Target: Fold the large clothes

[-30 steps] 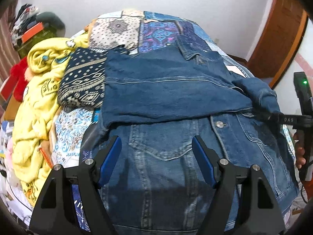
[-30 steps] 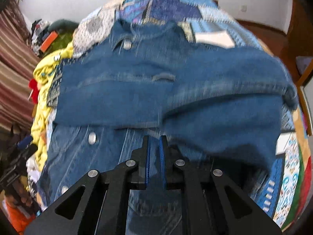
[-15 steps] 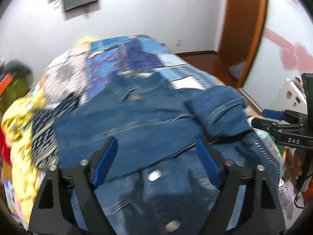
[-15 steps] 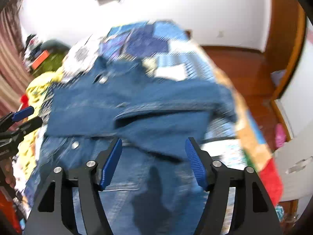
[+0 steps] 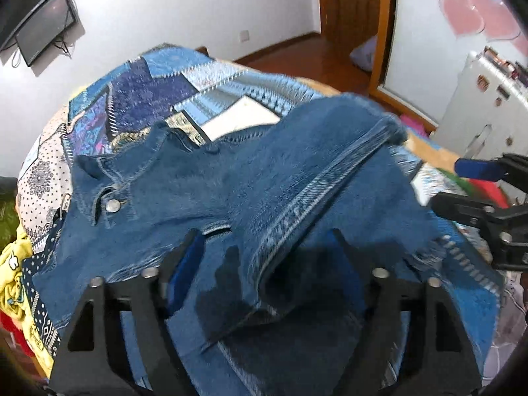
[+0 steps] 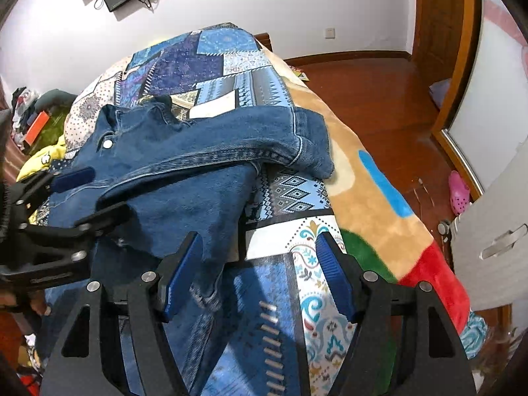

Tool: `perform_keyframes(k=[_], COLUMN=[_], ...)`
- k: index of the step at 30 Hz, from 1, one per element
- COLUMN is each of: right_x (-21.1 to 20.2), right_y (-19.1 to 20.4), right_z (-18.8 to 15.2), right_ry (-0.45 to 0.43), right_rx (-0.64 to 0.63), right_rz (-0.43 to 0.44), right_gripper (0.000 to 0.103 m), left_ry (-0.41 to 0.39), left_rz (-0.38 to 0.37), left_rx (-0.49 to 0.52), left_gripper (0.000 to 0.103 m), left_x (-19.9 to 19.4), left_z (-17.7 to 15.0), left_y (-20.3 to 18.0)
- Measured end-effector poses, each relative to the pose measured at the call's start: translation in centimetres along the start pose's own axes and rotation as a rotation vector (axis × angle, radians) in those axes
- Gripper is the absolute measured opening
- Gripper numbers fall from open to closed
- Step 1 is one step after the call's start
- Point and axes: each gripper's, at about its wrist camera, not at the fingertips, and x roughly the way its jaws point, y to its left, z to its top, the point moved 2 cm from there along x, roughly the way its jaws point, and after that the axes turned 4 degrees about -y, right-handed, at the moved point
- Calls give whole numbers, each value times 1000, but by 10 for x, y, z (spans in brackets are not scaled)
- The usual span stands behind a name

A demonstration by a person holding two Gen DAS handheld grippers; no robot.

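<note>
Denim jacket (image 5: 264,181), no legible writing

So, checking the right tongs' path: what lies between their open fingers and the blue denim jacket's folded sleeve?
In the right wrist view, only bare patterned patchwork bedspread separates right tongs from sleeve.

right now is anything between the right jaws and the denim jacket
Nothing visible. The right gripper is open just above the denim jacket, one pad already at its lower edge; only the patchwork bedspread lies beneath.
</note>
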Motion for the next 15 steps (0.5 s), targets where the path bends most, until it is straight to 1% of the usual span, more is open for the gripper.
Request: perform_keyframes(k=[2, 7, 10, 12, 14, 15], right_x=[6, 33, 32, 30, 30, 31], right_y=[-3, -11, -14, -11, -11, -11], right_z=[1, 0, -8, -11, -12, -12], right_ry=[5, 62, 53, 44, 44, 45], right_rx=[-2, -1, -29, -61, -73, -78], right_rz=[-1, -14, -33, -48, -52, -51], right_gripper=[68, 68, 68, 68, 68, 68], left_ry=[11, 15, 6, -24, -45, -57], left_rz=[0, 2, 18, 34, 65, 48], left_rx=[-5, 4, 27, 54, 61, 42], left_gripper=[73, 73, 72, 56, 21, 16], left_x=[11, 30, 40, 43, 43, 40], left_z=[6, 30, 45, 55, 63, 66], left_y=[1, -3, -9, -14, -14, -11])
